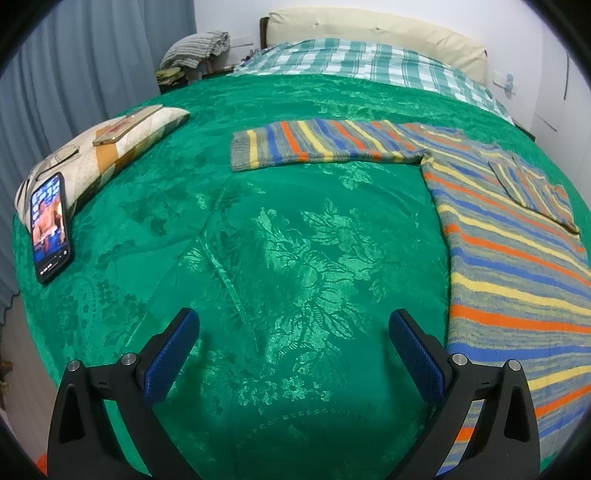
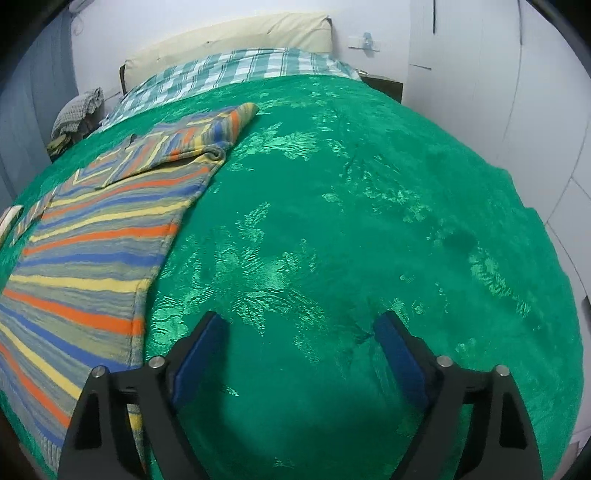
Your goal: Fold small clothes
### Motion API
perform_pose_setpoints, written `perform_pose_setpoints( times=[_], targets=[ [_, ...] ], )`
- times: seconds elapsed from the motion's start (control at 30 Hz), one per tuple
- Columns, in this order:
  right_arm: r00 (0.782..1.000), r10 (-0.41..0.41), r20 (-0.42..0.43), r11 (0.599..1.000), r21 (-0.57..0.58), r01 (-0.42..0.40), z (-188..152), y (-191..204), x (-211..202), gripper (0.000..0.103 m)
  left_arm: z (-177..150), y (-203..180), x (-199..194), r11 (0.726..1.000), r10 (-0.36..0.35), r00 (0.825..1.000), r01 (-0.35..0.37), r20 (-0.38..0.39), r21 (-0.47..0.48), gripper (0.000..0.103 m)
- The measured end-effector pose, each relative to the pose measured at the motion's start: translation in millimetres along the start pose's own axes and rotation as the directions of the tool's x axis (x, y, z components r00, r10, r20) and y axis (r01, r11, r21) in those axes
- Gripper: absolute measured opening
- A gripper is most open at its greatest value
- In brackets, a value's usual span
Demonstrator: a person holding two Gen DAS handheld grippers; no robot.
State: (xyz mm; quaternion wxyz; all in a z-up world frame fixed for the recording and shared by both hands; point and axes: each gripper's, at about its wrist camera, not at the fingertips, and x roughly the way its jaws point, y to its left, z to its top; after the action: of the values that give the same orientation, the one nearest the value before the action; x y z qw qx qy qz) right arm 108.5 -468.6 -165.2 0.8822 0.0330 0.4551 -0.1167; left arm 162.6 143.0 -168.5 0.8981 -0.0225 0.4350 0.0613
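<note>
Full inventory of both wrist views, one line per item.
Striped knit sweater: 1, grey-blue-yellow-orange, flat on bed, one sleeve spread, other folded over the chest.
Green floral bedspread: 1, covers bed.
Checked teal-white sheet: 1, head end.
Cream padded headboard: 1, against wall.
Patterned cream pillow: 1, bed's edge.
Black smartphone: 1, screen lit, leaning on pillow.
Gold phone: 1, atop pillow.
Grey checked cloth pile: 1, beside bed.
Grey curtain: 1, behind pillow.
Left claw: 1, black with blue pads, open.
Right claw: 1, same, open.

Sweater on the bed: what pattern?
Sweater: horizontal stripes in orange, blue, yellow and grey-green. Clearest in the left wrist view.
</note>
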Motion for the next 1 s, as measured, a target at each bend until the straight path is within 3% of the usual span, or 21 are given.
perform_pose_setpoints(
  times=[0.4, 1.0],
  targets=[
    [1.000, 0.022, 0.012, 1.000, -0.006, -0.022, -4, 2, 6, 0.098, 1, -5, 2, 1.000, -0.010, 1.000, 0.010, -0.008, 0.023, 0.102],
    [1.000, 0.027, 0.016, 1.000, -0.007, -0.027, -7, 3, 7, 0.101, 0, -12, 5, 0.998, -0.017, 1.000, 0.017, -0.014, 0.054, 0.102]
  ],
)
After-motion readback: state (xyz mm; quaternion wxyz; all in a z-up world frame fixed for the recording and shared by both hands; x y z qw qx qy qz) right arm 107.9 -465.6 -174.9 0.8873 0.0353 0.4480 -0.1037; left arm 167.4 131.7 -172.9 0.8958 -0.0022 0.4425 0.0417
